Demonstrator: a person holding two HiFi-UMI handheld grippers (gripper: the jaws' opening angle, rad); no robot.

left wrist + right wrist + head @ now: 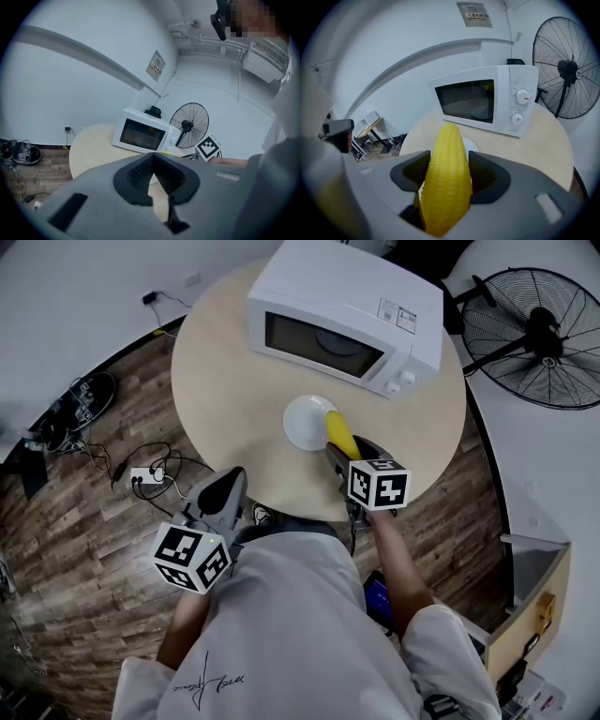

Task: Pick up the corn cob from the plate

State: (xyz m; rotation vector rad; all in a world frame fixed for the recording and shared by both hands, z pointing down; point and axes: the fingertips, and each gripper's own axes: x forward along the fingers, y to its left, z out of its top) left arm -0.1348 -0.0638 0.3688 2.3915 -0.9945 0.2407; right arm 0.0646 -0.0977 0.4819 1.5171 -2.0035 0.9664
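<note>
Right gripper [449, 161]: jaws spread wide, pinching corn cob [339, 433] at mid-length. Cob tip over right rim of plate [300, 423], near front edge of table [225, 390]. Left gripper [153, 164]: jaws pressed together, empty, off table's front-left edge.

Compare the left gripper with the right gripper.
The right gripper clamps the yellow corn cob in its fingers; the left gripper has fingers closed on nothing. The right gripper reaches over the round beige table beside the white plate; the left gripper sits back at the table's near edge. Both are grey with a marker cube.
</note>
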